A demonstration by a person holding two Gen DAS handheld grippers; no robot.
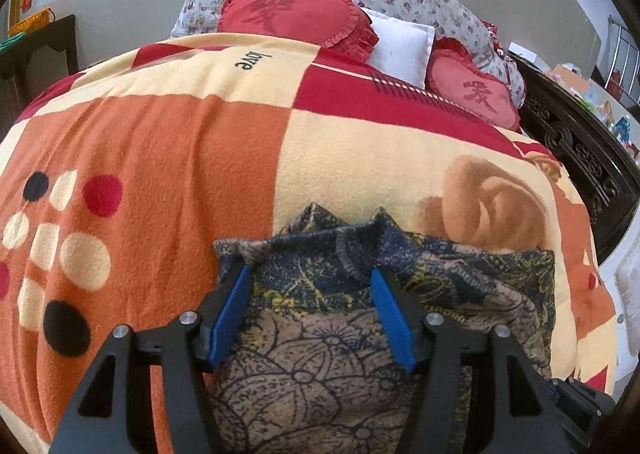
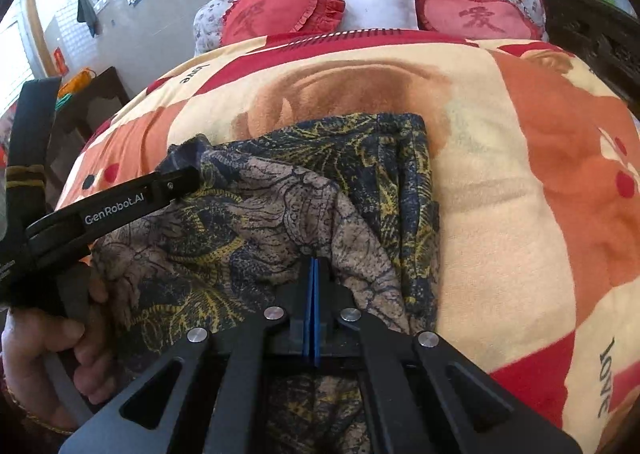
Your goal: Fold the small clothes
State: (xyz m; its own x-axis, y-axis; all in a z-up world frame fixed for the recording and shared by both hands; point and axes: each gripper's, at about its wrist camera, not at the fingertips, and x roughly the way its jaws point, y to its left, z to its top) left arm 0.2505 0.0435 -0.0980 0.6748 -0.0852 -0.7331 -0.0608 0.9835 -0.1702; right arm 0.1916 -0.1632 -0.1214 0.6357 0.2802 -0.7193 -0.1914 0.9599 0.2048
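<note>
Right hand-held gripper (image 2: 315,274) pinched on patterned garment (image 2: 280,190), left hand-held gripper (image 1: 312,278) agape, heart cushions (image 1: 292,14) beyond.

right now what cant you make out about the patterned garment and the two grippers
- What kind of garment it is: bunched, its near part hidden behind the gripper frames in both views.
- Whether the right gripper pinches cloth: its pads meet, but the folds hide the tips.
- Whether the left gripper touches the garment: its pads stand apart over the cloth, contact unclear.
- The left hand: cut off by the right wrist view's edge.
</note>
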